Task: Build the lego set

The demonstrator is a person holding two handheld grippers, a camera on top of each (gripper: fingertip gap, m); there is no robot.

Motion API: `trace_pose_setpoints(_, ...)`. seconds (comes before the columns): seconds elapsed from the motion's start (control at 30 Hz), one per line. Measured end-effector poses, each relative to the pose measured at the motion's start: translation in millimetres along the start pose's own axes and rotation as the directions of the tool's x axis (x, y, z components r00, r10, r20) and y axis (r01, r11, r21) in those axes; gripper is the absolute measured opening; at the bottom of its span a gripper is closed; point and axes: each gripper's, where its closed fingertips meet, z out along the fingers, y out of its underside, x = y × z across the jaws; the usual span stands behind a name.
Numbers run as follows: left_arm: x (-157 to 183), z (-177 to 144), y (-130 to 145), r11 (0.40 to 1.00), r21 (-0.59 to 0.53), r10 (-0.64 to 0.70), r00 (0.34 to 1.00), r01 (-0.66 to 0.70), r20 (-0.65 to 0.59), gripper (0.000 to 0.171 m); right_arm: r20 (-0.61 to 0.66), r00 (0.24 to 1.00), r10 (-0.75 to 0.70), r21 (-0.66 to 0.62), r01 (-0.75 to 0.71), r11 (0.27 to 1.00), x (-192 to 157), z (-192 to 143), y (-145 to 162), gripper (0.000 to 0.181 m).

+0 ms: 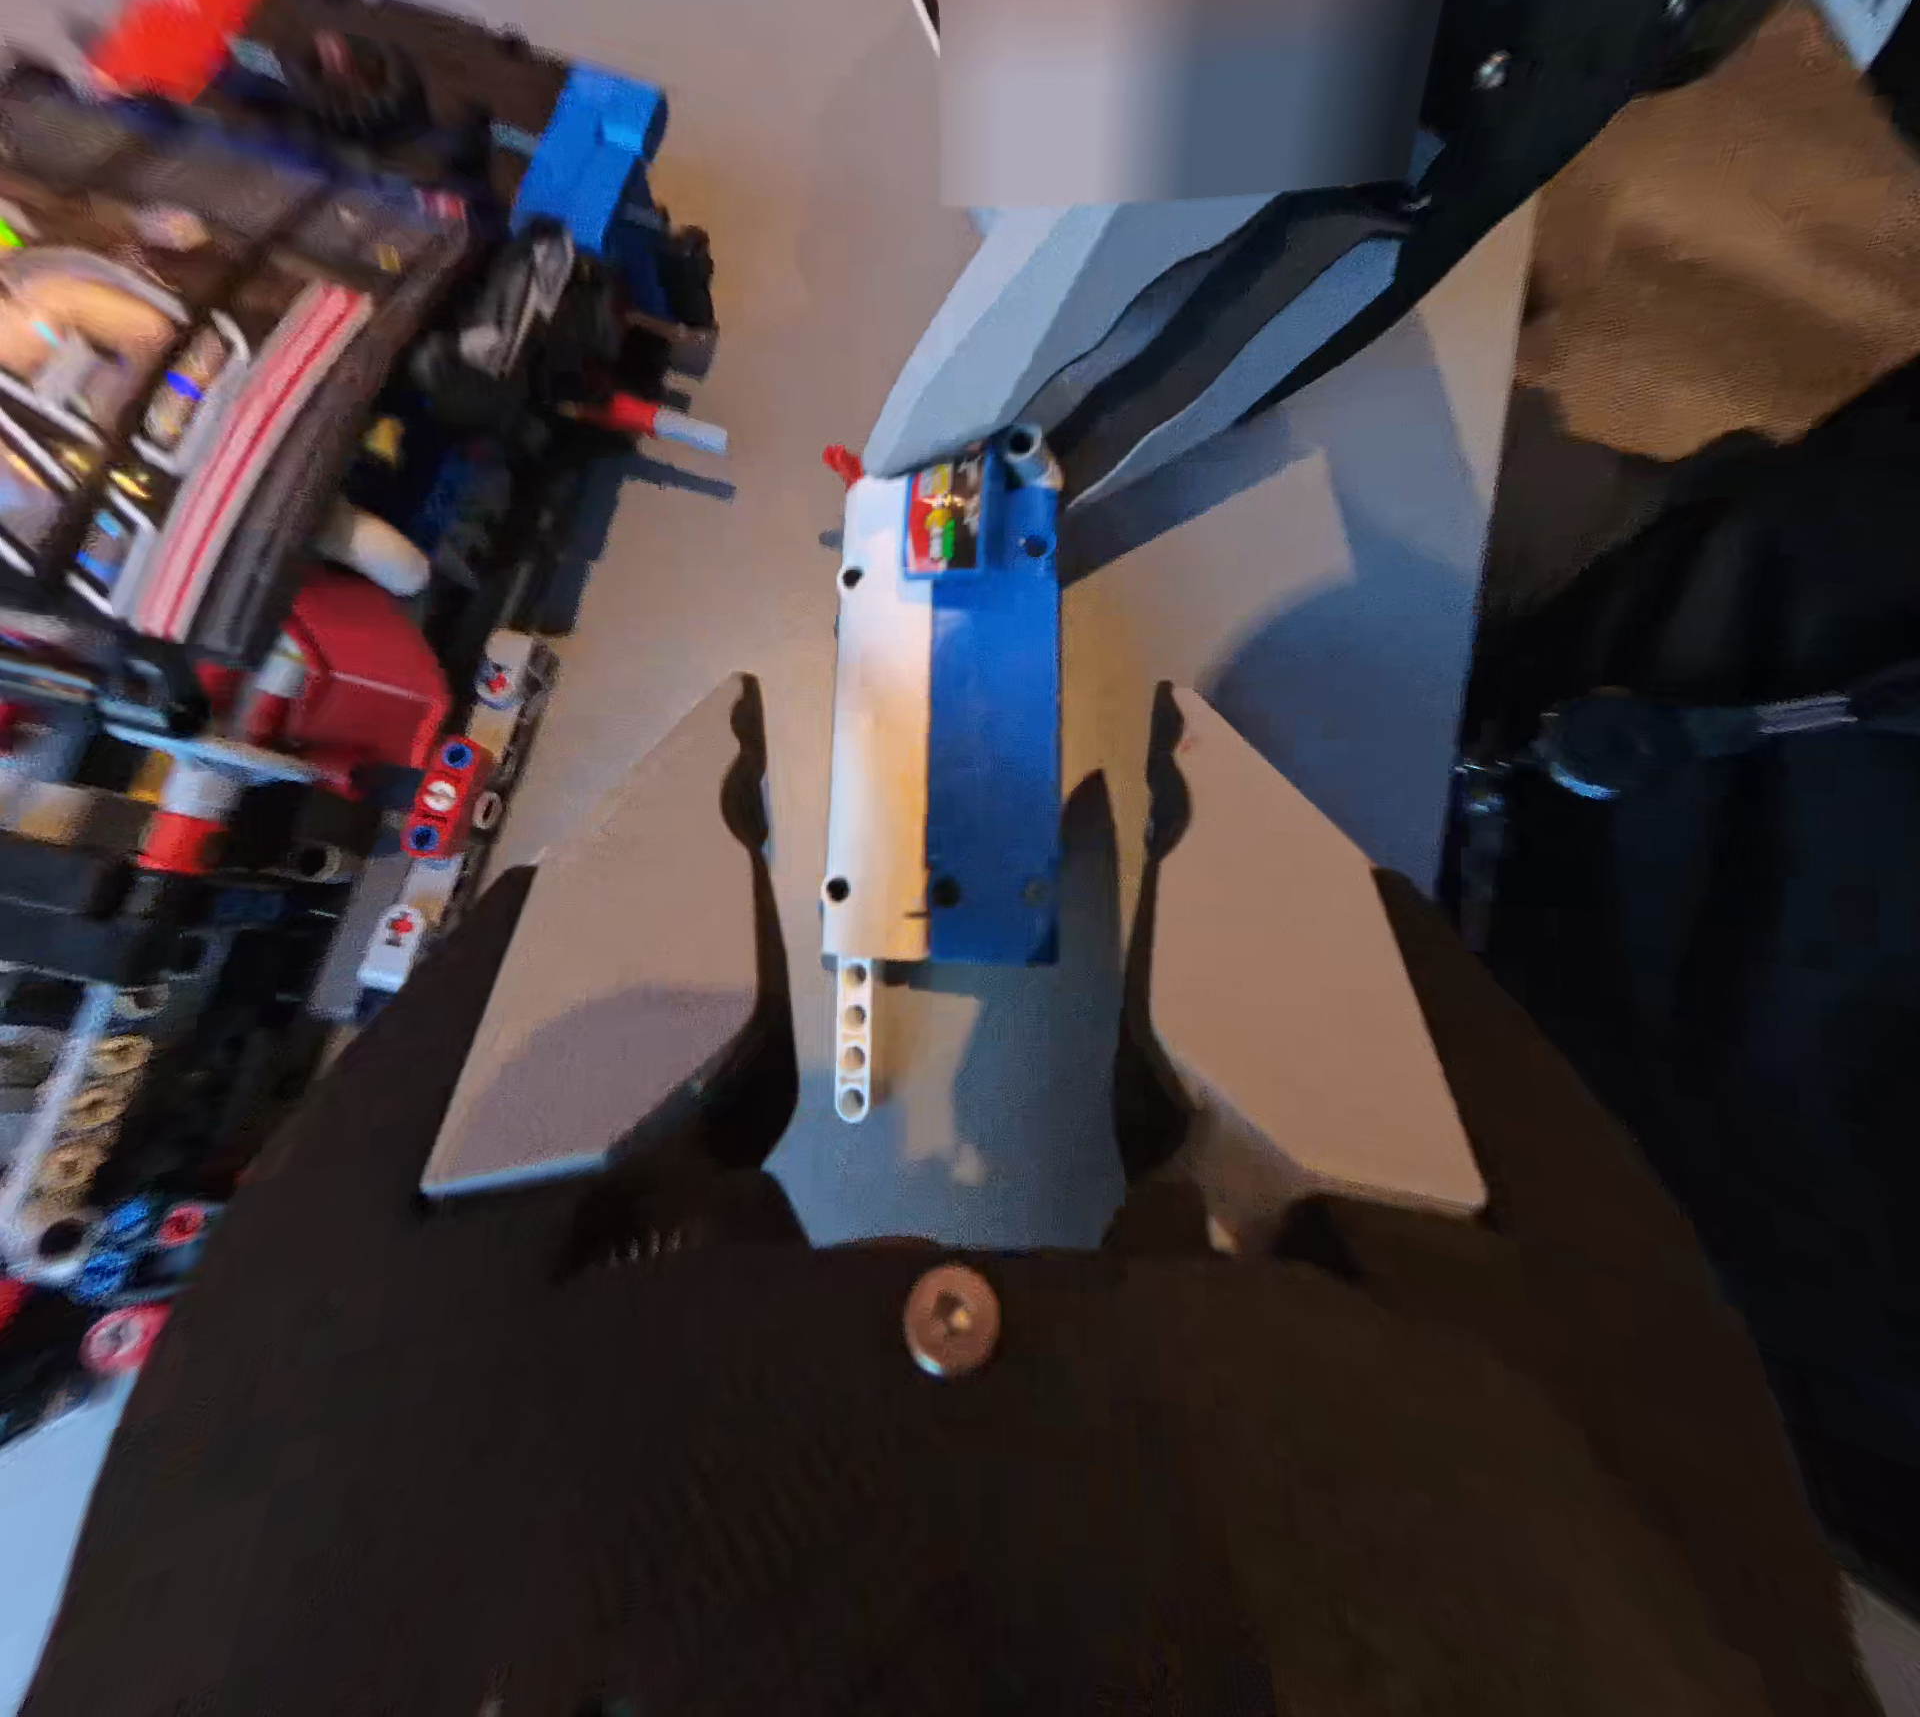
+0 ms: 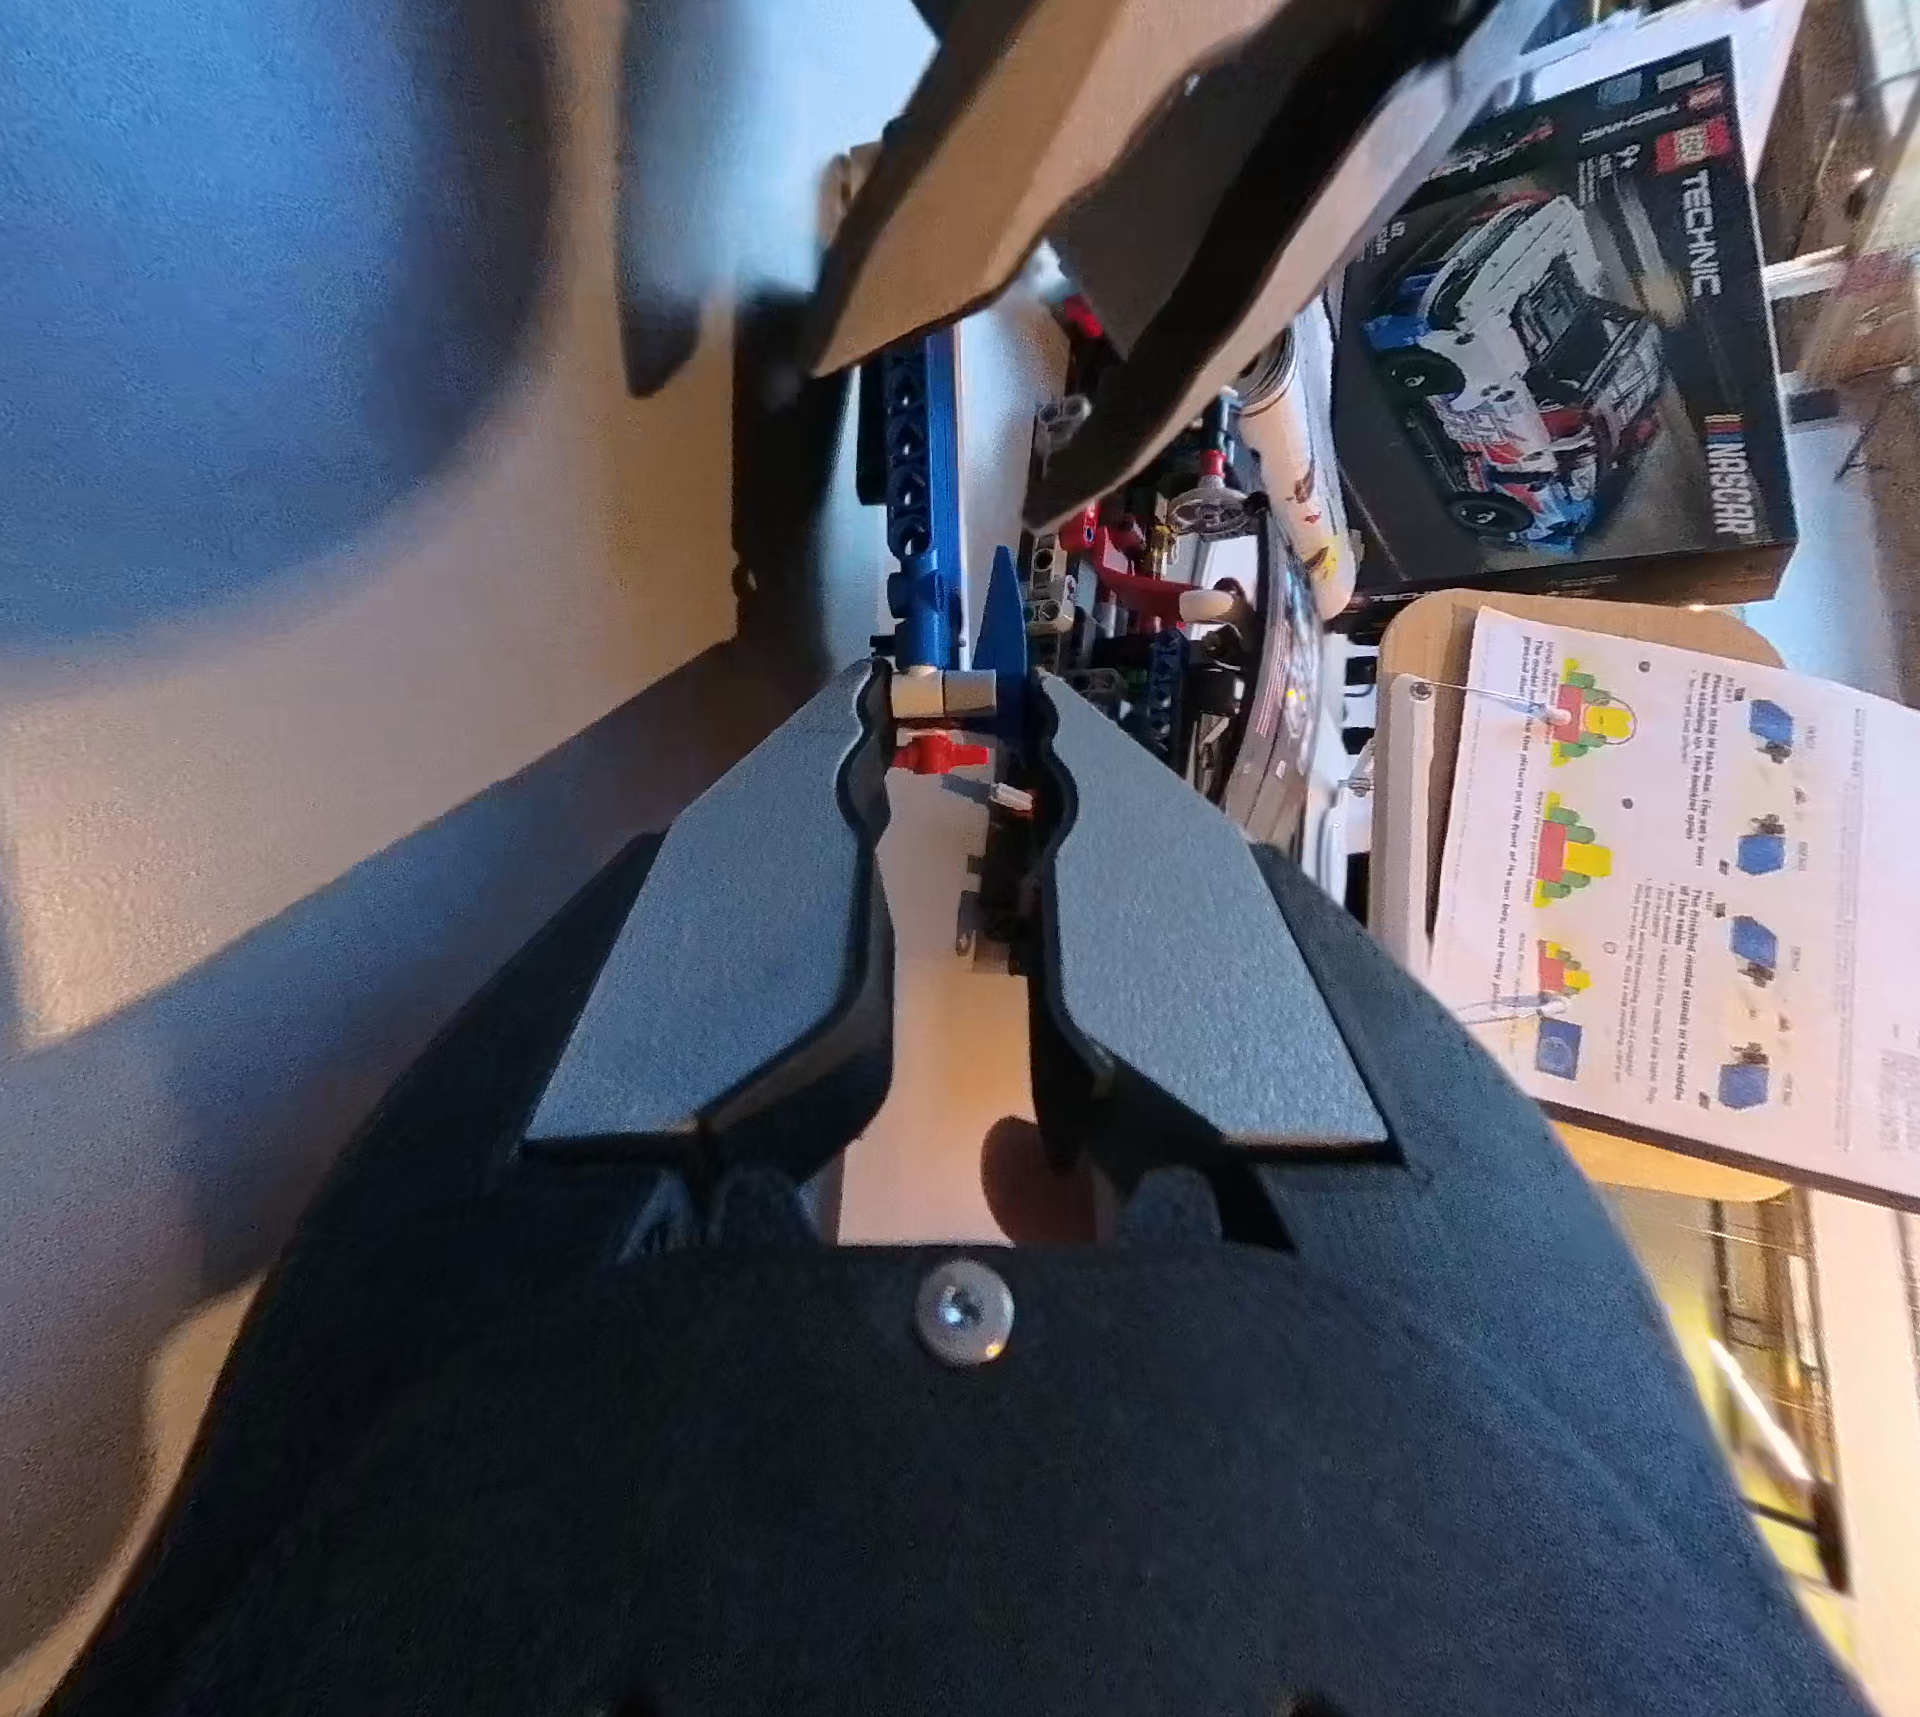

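Carefully, with our right gripper point(image 2: 961, 732) clamped on the blue-and-white panel assembly point(image 1: 951, 732), we should centre our wide-open, empty left gripper point(image 1: 956, 732) before squeezing.

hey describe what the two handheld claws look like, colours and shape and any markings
Both look alike. The left claw has a wide matte black body, a round metal screw head at its centre, and two flat grey wedge-shaped fingers with wavy black inner edges. The right claw shows the same black body, silver screw and textured grey fingers. No sleeves are clearly visible.
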Motion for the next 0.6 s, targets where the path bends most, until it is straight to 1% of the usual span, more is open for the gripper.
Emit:
trace_pose_setpoints(0.03,2,0,-4,0.997,0.002,0.071,0.995,-0.072,0.075,0.071,0.009,1.0,0.016,0.003,-0.016,1.0,1,0,-1,0.022)
trace_pose_setpoints(0.1,2,3,-6,0.973,-0.047,0.231,0.947,-0.226,0.224,0.066,0.038,0.998,0.053,0.003,-0.053,0.999,2,0,-2,0.022)
trace_pose_setpoints(0.17,1,10,-2,0.925,-0.137,0.379,0.874,-0.354,0.305,0.056,0.069,0.994,0.082,0.004,-0.083,0.997,3,0,-3,0.022)
trace_pose_setpoints(0.23,1,14,-2,0.884,-0.185,0.467,0.816,-0.429,0.341,0.041,0.106,0.989,0.107,-0.004,-0.107,0.994,2,2,-3,0.022)
trace_pose_setpoints(0.3,-5,14,-4,0.86,-0.217,0.51,0.767,-0.462,0.39,0.034,0.123,0.987,0.108,-0.014,-0.107,0.994,2,2,-2,0.022)
trace_pose_setpoints(0.37,-8,11,-6,0.844,-0.226,0.535,0.731,-0.487,0.423,0.028,0.126,0.987,0.101,-0.016,-0.1,0.995,3,2,-2,0.022)
trace_pose_setpoints(0.43,-9,8,-12,0.827,-0.224,0.556,0.688,-0.516,0.467,0.029,0.145,0.984,0.108,-0.019,-0.106,0.994,2,1,-3,0.022)
trace_pose_setpoints(0.5,-10,3,-19,0.807,-0.229,0.576,0.639,-0.544,0.511,0.037,0.153,0.982,0.111,-0.022,-0.109,0.994,2,2,-3,0.022)
trace_pose_setpoints(0.53,-9,3,-21,0.802,-0.23,0.581,0.627,-0.552,0.519,0.04,0.155,0.982,0.111,-0.025,-0.108,0.994,3,2,-3,0.022)
trace_pose_setpoints(0.6,-8,8,-16,0.793,-0.253,0.599,0.629,-0.555,0.495,0.035,0.162,0.98,0.113,-0.02,-0.111,0.994,3,1,-5,0.022)
